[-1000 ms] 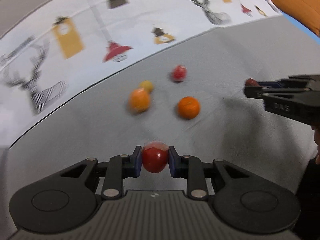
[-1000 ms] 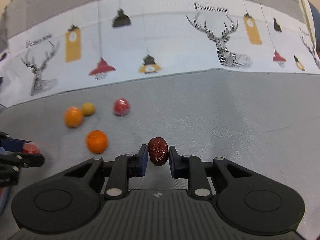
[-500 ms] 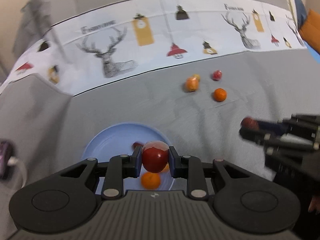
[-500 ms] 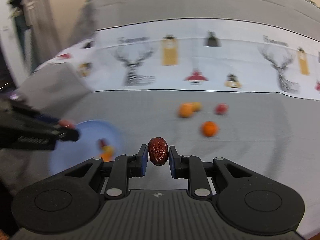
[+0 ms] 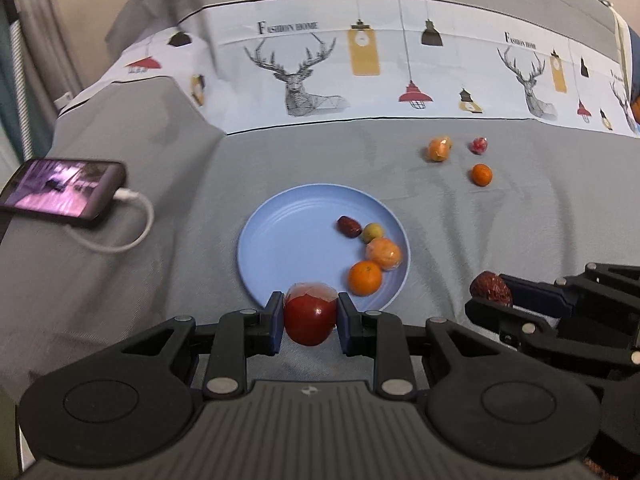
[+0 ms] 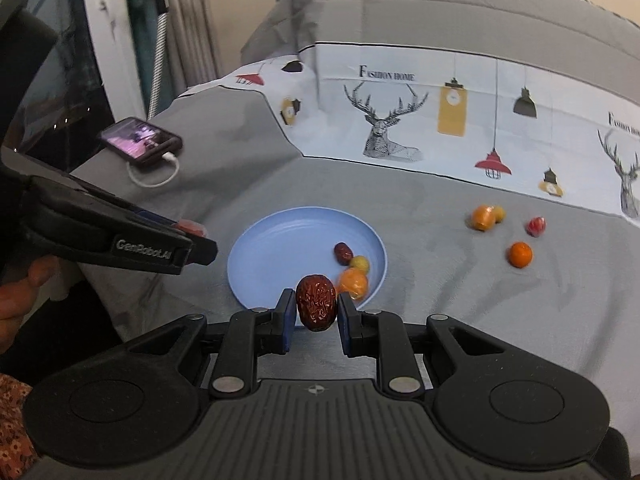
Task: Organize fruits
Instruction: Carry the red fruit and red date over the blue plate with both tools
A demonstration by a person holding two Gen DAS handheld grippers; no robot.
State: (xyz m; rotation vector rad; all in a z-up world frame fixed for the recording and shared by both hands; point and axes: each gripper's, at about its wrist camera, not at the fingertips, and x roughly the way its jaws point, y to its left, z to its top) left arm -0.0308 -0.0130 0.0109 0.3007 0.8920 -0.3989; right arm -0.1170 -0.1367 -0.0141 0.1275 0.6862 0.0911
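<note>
My left gripper (image 5: 310, 322) is shut on a red apple-like fruit (image 5: 310, 318), held at the near rim of the blue plate (image 5: 288, 248). My right gripper (image 6: 314, 312) is shut on a wrinkled red date (image 6: 316, 302), just short of the plate (image 6: 272, 256); it also shows in the left wrist view (image 5: 490, 286). On the plate lie a date (image 5: 349, 227), a small yellow fruit (image 5: 373, 232) and two oranges (image 5: 374, 268). On the grey cloth to the right lie a wrapped orange (image 5: 439, 149), a red fruit (image 5: 478, 145) and an orange (image 5: 481, 175).
A phone (image 5: 64, 192) with a white cable lies on the cloth at the left. A white cloth with deer prints (image 5: 360, 76) runs along the back. The person's hand (image 6: 24, 292) holds the left gripper at the left edge.
Both grippers swung left from the loose fruits to the blue plate, each keeping its fruit. The plate has come close and centred in both views.
</note>
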